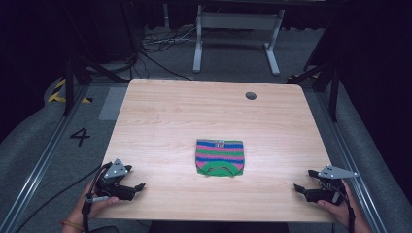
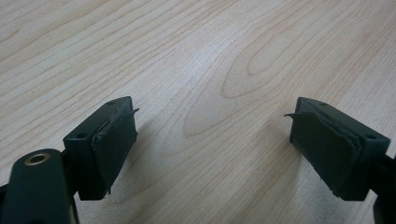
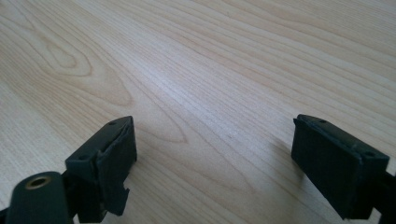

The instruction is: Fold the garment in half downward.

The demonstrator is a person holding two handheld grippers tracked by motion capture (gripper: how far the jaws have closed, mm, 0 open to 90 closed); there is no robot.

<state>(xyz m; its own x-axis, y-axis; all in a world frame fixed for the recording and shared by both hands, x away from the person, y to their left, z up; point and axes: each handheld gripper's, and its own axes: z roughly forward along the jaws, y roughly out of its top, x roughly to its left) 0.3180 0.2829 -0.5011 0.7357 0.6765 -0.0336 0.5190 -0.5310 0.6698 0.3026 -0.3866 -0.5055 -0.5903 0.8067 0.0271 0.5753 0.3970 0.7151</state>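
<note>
A small folded knit garment [image 1: 219, 157] with pink, green and blue stripes lies flat near the middle of the wooden table [image 1: 170, 116]. My left gripper [image 1: 138, 187] rests at the table's front left corner, held by a hand, well left of the garment. In the left gripper view my left gripper [image 2: 212, 140] is open over bare wood, nothing between its pads. My right gripper [image 1: 297, 188] sits at the front right corner, right of the garment. Seen along its own jaws, my right gripper [image 3: 212, 147] is open and holds nothing.
A round cable hole [image 1: 250, 95] sits near the table's far right edge. Beyond the table stand white desk legs [image 1: 198, 43] and loose cables [image 1: 160, 41] on the floor. A metal rail [image 1: 43, 160] runs along the left side.
</note>
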